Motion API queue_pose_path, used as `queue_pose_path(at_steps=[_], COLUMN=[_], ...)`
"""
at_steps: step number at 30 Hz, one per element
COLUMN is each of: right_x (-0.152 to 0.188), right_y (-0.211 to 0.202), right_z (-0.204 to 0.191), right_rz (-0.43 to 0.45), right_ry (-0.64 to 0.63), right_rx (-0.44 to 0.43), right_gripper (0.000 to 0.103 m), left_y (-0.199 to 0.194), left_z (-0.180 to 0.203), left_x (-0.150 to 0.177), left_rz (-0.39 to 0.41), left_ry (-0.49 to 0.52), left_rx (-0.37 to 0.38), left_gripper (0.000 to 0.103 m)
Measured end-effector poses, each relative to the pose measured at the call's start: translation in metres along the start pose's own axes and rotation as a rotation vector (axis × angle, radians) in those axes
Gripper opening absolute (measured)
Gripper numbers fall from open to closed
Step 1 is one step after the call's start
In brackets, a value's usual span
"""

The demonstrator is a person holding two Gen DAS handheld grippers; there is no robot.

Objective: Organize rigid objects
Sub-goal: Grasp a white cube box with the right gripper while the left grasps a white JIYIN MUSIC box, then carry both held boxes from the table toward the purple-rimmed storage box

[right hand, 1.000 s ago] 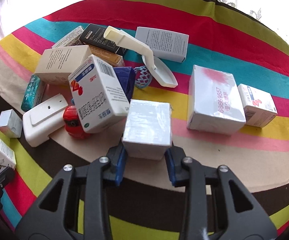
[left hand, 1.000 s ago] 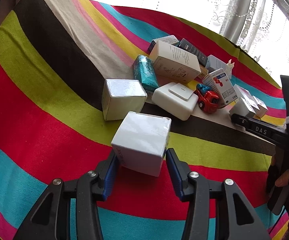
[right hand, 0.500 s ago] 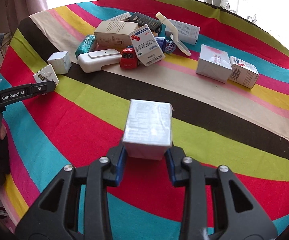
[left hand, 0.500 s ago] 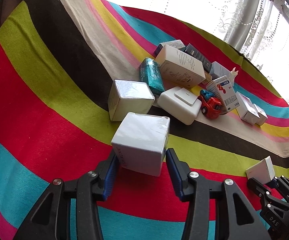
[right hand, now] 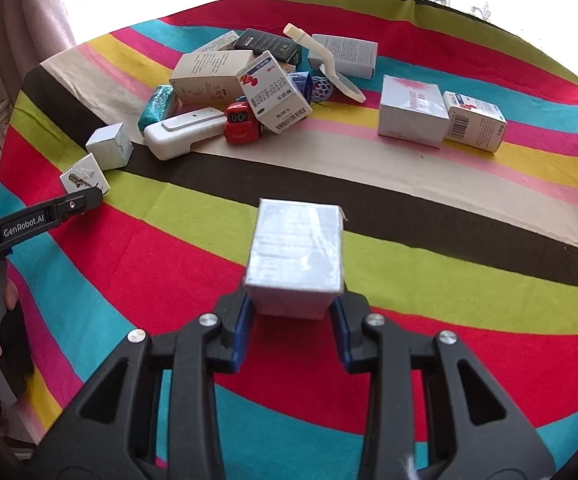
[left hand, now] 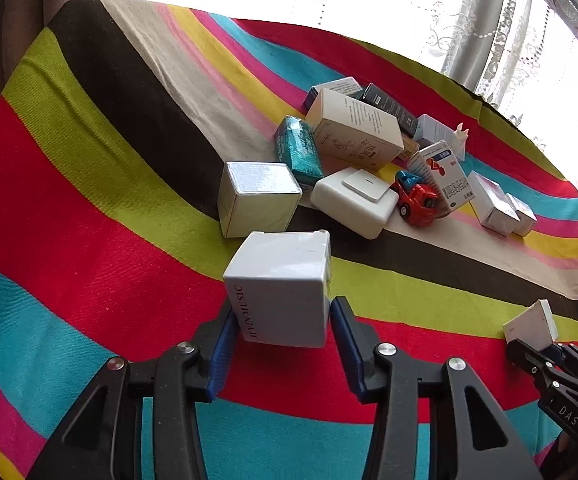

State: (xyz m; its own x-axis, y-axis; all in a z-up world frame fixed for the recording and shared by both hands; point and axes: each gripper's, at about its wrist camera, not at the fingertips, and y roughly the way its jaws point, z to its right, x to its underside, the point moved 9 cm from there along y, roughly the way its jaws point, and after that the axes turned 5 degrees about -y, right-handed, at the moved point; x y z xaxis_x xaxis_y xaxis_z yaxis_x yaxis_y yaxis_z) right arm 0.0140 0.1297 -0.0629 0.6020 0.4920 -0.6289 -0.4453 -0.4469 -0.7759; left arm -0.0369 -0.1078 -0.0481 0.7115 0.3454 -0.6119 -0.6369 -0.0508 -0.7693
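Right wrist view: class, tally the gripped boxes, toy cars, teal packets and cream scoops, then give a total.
Gripped boxes: 2
Toy cars: 1
Teal packets: 1
Cream scoops: 1
Total: 5

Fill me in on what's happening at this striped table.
A person is sorting small boxes with a handheld tool in each hand. The left tool is closing on a white cube box printed JOYIN MUSIC, which sits between its blue pads. The right tool clamps a silvery wrapped box above the striped tablecloth. A jumble of cartons with a red toy car waits farther back.
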Motion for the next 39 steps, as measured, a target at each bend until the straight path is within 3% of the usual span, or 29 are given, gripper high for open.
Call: queue_pose_path(at_steps=[5, 9, 11, 16, 18, 20, 24, 27, 28, 29, 30, 39], right_x=[0.009, 0.018, 0.024, 0.03, 0.032, 0.034, 0.034, 0.034, 0.034, 0.034, 0.033, 0.038], right_y=[-0.036, -0.05, -0.056, -0.066, -0.068, -0.066, -0.063, -0.063, -0.063, -0.064, -0.066, -0.073], right_z=[-0.004, -0.005, -0.006, -0.001, -0.001, -0.001, -0.006, -0.01, -0.012, -0.014, -0.016, -0.029], right_rz=[0.034, 0.037, 0.044, 0.061, 0.063, 0.062, 0.063, 0.067, 0.069, 0.071, 0.074, 0.068], right_ry=[0.067, 0.047, 0.049, 0.058, 0.058, 0.065, 0.066, 0.065, 0.061, 0.055, 0.046, -0.026], right_rx=[-0.02, 0.006, 0.003, 0.015, 0.013, 0.005, -0.009, -0.022, -0.024, -0.027, -0.029, -0.003], right_gripper=[0.039, 0.039, 0.039, 0.039, 0.039, 0.039, 0.039, 0.039, 0.039, 0.039, 0.039, 0.039], left_y=[-0.047, -0.066, -0.065, -0.039, -0.035, -0.036, -0.037, -0.021, -0.013, -0.007, -0.005, -0.048], left_z=[0.021, 0.024, 0.018, -0.01, -0.01, -0.004, 0.017, 0.023, 0.022, 0.021, 0.019, 0.029], left_x=[0.023, 0.041, 0.047, 0.059, 0.058, 0.052, 0.037, 0.024, 0.024, 0.026, 0.029, 0.062], left_rz=[0.086, 0.1, 0.079, -0.015, -0.034, -0.025, 0.007, -0.008, -0.028, -0.049, -0.061, -0.022], left_ry=[0.144, 0.168, 0.144, -0.025, -0.071, -0.041, 0.013, 0.011, 0.008, 0.009, 0.013, 0.114], left_rx=[-0.034, -0.029, -0.007, 0.062, 0.116, 0.106, 0.106, 0.045, 0.019, -0.006, -0.027, -0.027], left_gripper=[0.044, 0.037, 0.036, 0.039, 0.047, 0.066, 0.079, 0.082, 0.08, 0.057, 0.041, 0.043])
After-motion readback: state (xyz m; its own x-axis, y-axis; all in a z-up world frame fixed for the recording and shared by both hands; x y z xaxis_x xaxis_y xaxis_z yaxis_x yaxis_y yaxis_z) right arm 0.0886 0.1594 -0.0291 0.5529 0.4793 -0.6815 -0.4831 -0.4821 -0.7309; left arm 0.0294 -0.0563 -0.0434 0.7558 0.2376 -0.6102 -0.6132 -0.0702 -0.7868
